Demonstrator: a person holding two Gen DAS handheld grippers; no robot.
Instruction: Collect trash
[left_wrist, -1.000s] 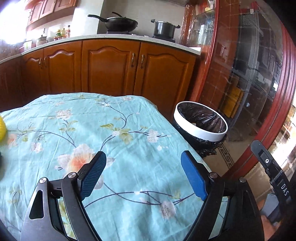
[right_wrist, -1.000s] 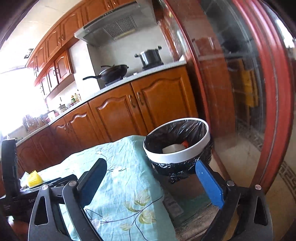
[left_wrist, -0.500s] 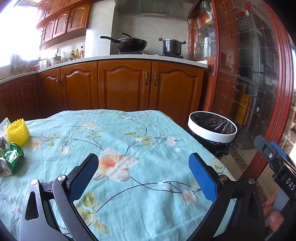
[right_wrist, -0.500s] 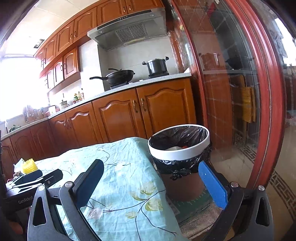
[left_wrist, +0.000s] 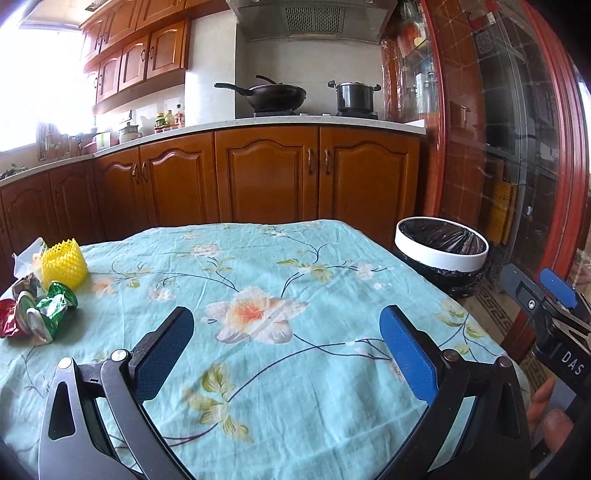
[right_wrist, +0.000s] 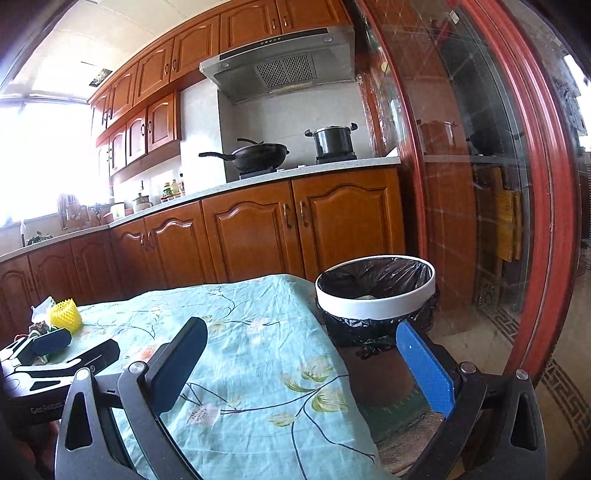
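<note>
**Trash Pile Left Far From Both Empty Grippers**

The left gripper (left_wrist: 286, 343) is held with its fingers wide apart and nothing between them; the right gripper (right_wrist: 303, 363) is likewise spread and empty. The crumpled red, green and silver foil wrappers (left_wrist: 35, 310) and the yellow foam fruit net (left_wrist: 63, 263) are seen at the far left edge of the floral turquoise tablecloth (left_wrist: 258, 280), well apart from the white-rimmed, black-lined bin (right_wrist: 375, 291). The light wrappers could be nudged off the edge, or the loose cloth pinched with them.
</note>
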